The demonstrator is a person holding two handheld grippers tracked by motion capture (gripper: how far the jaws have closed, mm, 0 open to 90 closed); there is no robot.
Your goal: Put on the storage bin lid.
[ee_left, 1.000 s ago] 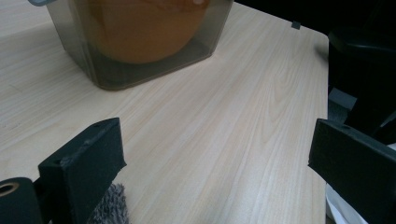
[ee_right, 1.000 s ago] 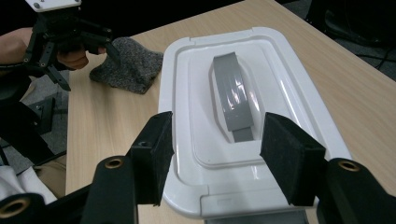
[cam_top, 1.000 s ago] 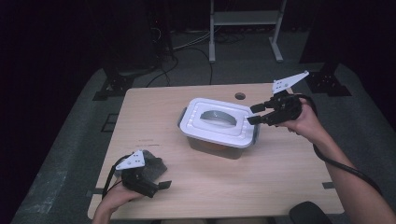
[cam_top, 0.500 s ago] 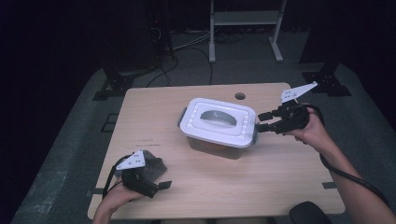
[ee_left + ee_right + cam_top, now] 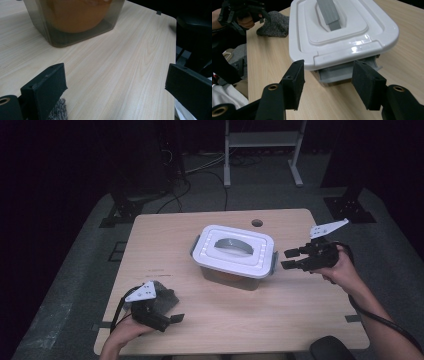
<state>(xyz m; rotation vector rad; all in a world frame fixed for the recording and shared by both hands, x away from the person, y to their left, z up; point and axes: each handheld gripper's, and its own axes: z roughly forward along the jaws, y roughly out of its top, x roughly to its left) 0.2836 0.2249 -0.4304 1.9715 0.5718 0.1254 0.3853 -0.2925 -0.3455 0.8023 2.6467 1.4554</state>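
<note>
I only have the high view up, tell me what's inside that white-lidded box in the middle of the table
Observer: In the left gripper view, something orange sits behind the smoky wall of the box; I cannot tell what it is.
Operator: Is my right claw lined up with anything?
Observer: The right claw is open and faces the grey latch under the lid's near end, not touching it.
Operator: What's that dark lump by my left hand?
Observer: A grey knitted-looking cloth lies on the table beside the left claw, which stands open.
</note>
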